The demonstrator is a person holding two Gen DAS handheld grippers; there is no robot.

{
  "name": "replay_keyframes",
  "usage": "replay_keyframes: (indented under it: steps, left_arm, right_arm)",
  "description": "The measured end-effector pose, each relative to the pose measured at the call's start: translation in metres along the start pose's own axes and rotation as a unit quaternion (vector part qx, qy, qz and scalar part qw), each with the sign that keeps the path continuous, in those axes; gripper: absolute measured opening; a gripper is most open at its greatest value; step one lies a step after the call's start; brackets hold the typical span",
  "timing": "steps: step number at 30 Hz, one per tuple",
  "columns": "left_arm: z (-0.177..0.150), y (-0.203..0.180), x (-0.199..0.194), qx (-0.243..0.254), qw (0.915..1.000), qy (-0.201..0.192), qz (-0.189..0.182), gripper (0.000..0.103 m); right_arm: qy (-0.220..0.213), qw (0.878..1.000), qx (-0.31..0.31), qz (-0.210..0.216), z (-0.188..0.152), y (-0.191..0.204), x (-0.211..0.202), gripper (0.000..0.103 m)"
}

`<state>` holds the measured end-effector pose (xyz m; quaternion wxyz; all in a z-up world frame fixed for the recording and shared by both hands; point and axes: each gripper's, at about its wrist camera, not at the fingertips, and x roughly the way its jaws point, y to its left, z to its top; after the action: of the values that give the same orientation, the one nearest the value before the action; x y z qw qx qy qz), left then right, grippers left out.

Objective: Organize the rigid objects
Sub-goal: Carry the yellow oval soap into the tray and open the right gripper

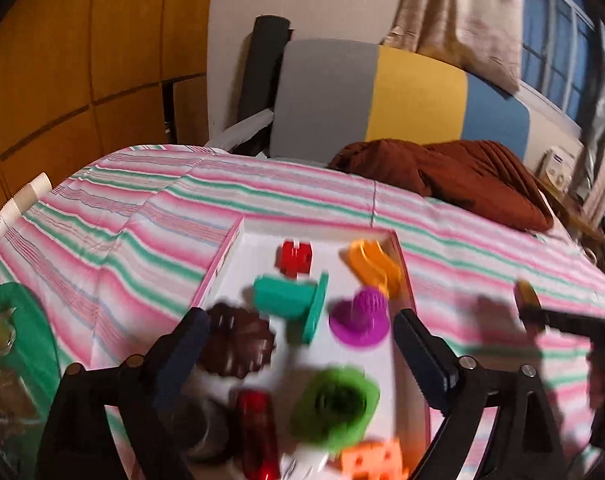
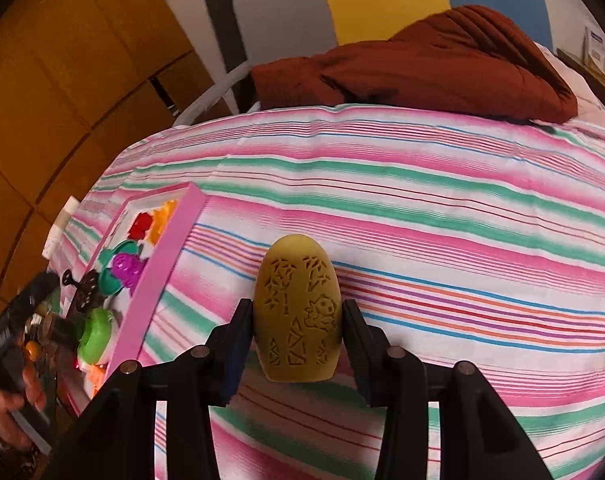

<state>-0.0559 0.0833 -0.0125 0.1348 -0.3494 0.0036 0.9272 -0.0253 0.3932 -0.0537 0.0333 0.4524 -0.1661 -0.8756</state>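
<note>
A pink-rimmed white tray lies on the striped bedspread and holds several plastic toys: a red block, an orange piece, a teal spool, a purple stamp, a brown flower shape, a green ring and a red cylinder. My left gripper is open above the tray, holding nothing. My right gripper is shut on a mustard egg-shaped piece with carved patterns, to the right of the tray. The egg also shows in the left wrist view.
A brown blanket lies at the far side of the bed, also in the right wrist view. A grey, yellow and blue headboard stands behind. A green object sits at the left edge. Wooden panels line the left wall.
</note>
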Motion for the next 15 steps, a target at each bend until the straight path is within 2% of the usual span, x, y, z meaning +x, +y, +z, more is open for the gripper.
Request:
replay_keyframes:
  steps: [10,15]
  left_arm:
    - [-0.044,0.011,-0.042,0.009,0.9996,0.003,-0.029,0.102]
    - [-0.053,0.016,-0.054,0.017,0.9998,-0.007,-0.008,0.102]
  right_arm:
    - [0.005,0.997,-0.047,0.053,-0.013,0.061,-0.008,0.044]
    - [0.010,0.995,-0.056,0.079,-0.018,0.091,-0.010,0.044]
